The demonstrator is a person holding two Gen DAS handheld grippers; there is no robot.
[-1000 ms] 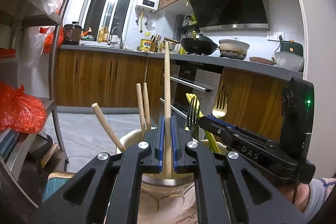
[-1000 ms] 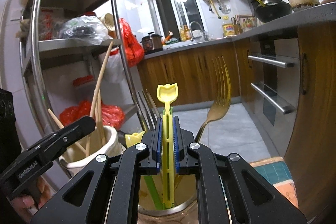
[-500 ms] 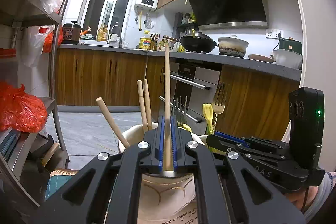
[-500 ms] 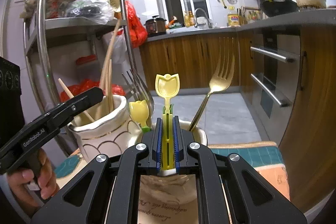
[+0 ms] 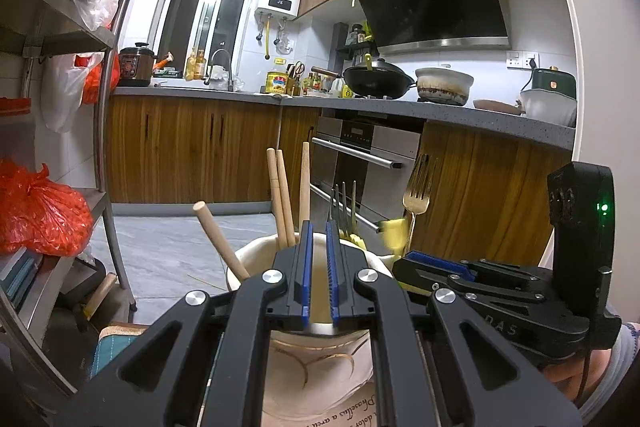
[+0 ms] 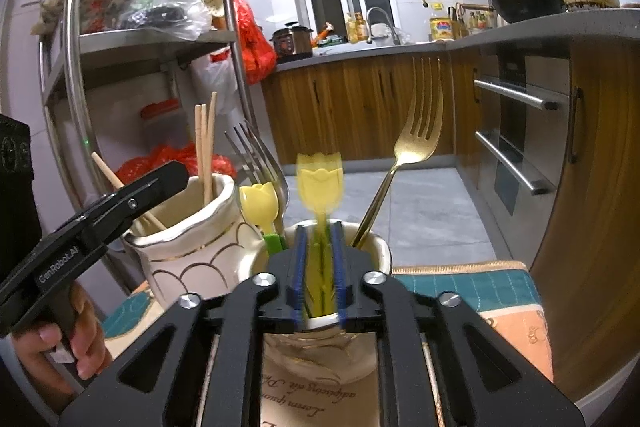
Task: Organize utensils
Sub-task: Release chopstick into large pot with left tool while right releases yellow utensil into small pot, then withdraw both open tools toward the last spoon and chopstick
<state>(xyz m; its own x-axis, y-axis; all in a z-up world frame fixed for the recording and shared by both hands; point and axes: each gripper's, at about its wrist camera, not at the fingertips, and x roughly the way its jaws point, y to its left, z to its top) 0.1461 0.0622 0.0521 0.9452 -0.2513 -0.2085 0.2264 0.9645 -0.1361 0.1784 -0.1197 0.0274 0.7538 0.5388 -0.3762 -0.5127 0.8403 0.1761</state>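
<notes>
Utensils sit in two cream ceramic holders on a patterned mat. Left gripper [image 5: 319,269] hangs over the mouth of the scalloped holder [image 5: 316,367], blue pads [image 5: 306,267] a narrow gap apart, nothing between them. Wooden chopsticks [image 5: 280,201] stand just ahead of the left finger, one more stick [image 5: 305,183] just beyond the tip of that same finger, another stick [image 5: 220,243] leaning out well to the left of the fingers. Right of the fingers, steel forks [image 5: 344,205] and a gold fork [image 5: 418,187] rise from the neighbouring holder.

Right gripper [image 6: 319,269] hovers over the second holder [image 6: 320,347], pads [image 6: 339,267] slightly apart, yellow tulip-topped utensil [image 6: 320,181] standing blurred in the gap between them; cannot tell if the pads touch its stem. Its head sticks up past the fingertips. A second yellow tulip utensil [image 6: 260,203] with a green stem sits just left of the left finger, steel forks [image 6: 256,159] behind it. Gold fork [image 6: 416,131] leans up and right from the right finger. Scalloped holder [image 6: 184,247] with chopsticks [image 6: 206,147] is further left, left gripper's [image 6: 160,183] tip over its rim. Teal and orange mat [image 6: 480,291] lies under both holders.
</notes>
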